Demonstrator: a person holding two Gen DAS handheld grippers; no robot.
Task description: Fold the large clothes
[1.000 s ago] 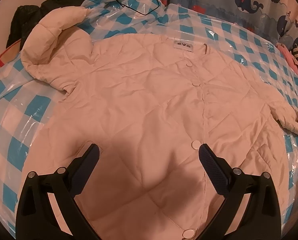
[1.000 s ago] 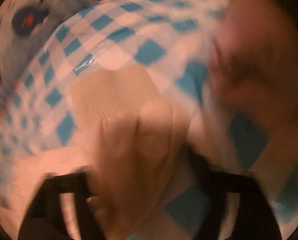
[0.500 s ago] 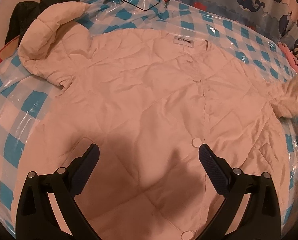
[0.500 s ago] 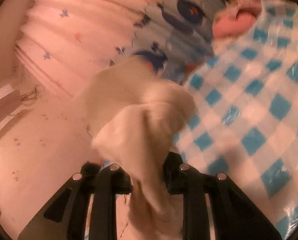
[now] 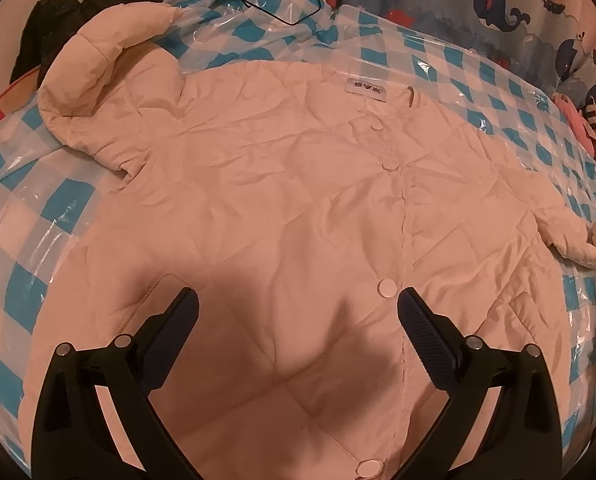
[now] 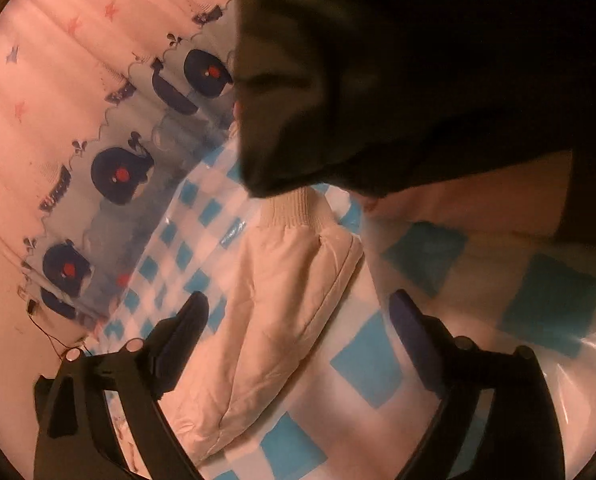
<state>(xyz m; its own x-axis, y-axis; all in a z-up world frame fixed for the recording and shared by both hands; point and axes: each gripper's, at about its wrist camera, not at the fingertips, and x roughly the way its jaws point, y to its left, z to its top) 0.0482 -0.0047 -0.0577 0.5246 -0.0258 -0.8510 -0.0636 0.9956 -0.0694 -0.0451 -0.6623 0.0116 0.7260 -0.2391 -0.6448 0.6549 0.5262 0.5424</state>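
Note:
A cream quilted jacket (image 5: 282,208) lies spread flat, front up and buttoned, on a blue-and-white checked plastic cover (image 5: 26,216). Its left sleeve (image 5: 106,64) curls up at the far left; its right sleeve (image 5: 573,240) ends at the right edge. My left gripper (image 5: 298,312) hovers open above the lower front, nothing between its fingers. In the right wrist view the right sleeve (image 6: 282,304) with its ribbed cuff (image 6: 294,208) lies on the cover below my right gripper (image 6: 298,320). Its jaws are opening wide; the pads do not press on the sleeve.
A whale-print curtain (image 5: 497,4) hangs behind the surface, also in the right wrist view as the curtain (image 6: 118,168). Dark clothing (image 5: 70,4) and a black cable (image 5: 266,4) lie at the far left. Pink items (image 5: 577,120) sit far right. A dark garment or sleeve (image 6: 417,60) fills the right view's top.
The right gripper was shut on the lifted sleeve end; now its jaws stand wide and the sleeve lies on the cover. The left gripper has stayed open and still.

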